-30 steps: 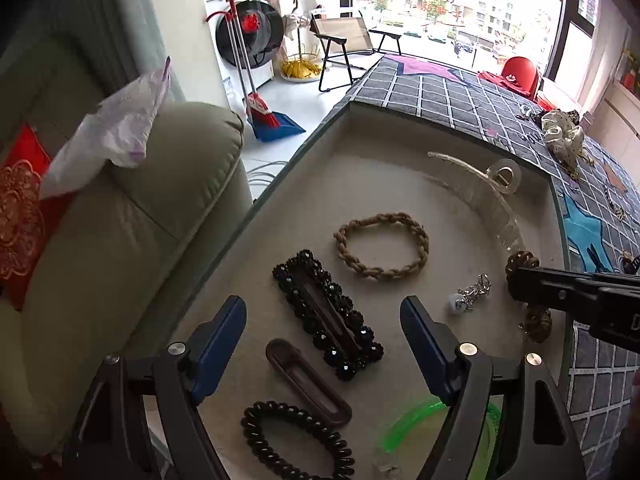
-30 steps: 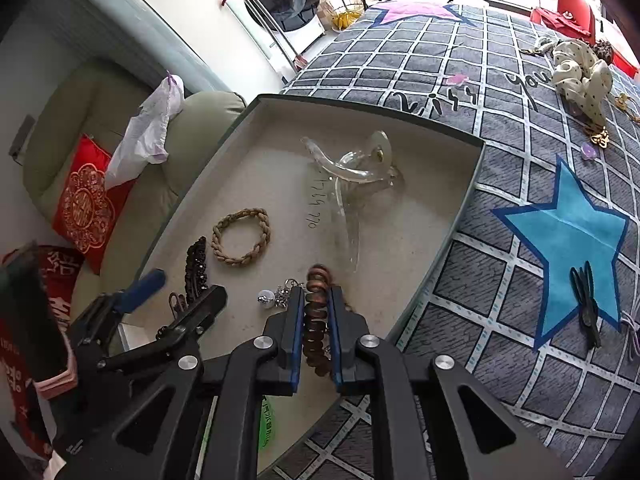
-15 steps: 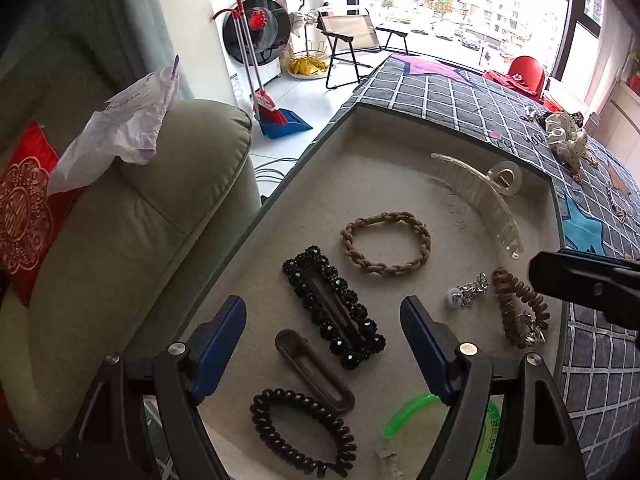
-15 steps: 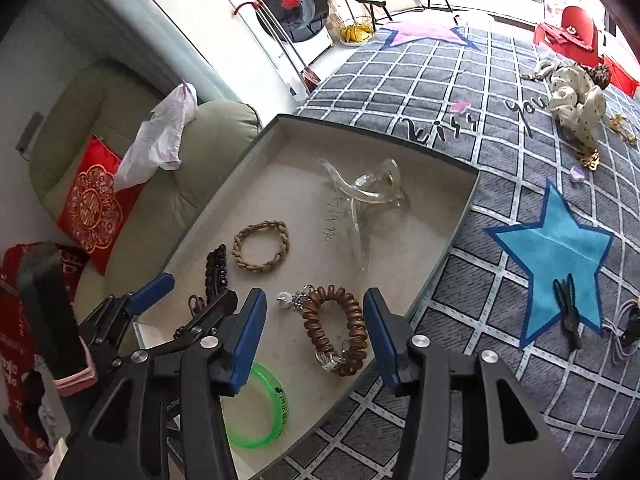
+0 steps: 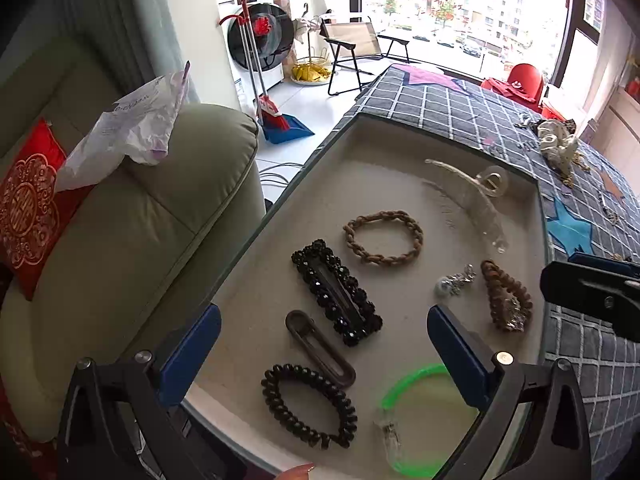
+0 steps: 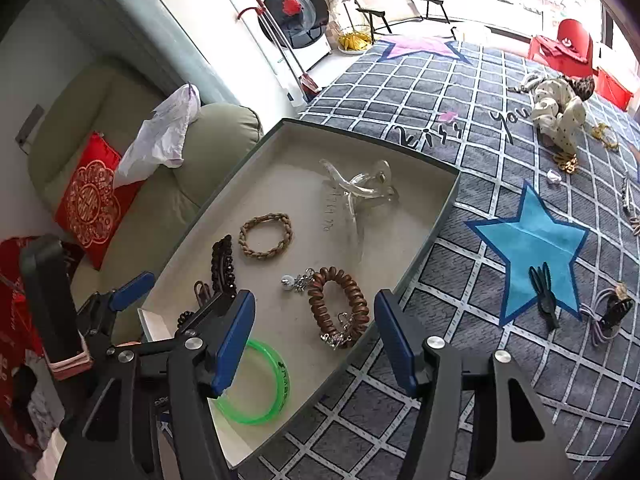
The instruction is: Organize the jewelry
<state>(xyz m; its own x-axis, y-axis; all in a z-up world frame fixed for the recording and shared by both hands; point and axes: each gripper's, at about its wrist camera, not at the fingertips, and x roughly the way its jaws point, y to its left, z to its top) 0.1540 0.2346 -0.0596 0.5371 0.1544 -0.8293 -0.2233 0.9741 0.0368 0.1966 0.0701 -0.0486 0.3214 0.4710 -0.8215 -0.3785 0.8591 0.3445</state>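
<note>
A beige tray [image 5: 372,148] [image 6: 416,240] lies on a checked blanket. In it lie a brown spiral hair tie [image 5: 506,300] [image 6: 338,306], a small silver charm [image 5: 454,282] [image 6: 296,280], a braided tan bracelet [image 5: 384,238] [image 6: 266,235], a clear claw clip [image 5: 476,196] [image 6: 360,186], a black beaded clip [image 5: 336,292], a brown clip [image 5: 320,348], a black spiral tie [image 5: 308,404] and a green bangle [image 5: 416,416] [image 6: 260,384]. My left gripper [image 5: 324,356] is open above the tray's near end. My right gripper [image 6: 316,340] is open and empty, just above the brown spiral tie.
On the blanket right of the tray lie a black clip [image 6: 544,296], a lilac hair tie [image 6: 608,314], a gold chain [image 6: 566,162] and a spotted scrunchie [image 6: 560,116]. A green sofa [image 5: 132,216] with a red cushion [image 5: 28,208] stands at the left.
My right gripper opened and let the brown spiral hair tie drop into the tray, then drew back and up. My left gripper stayed open and shifted slightly.
</note>
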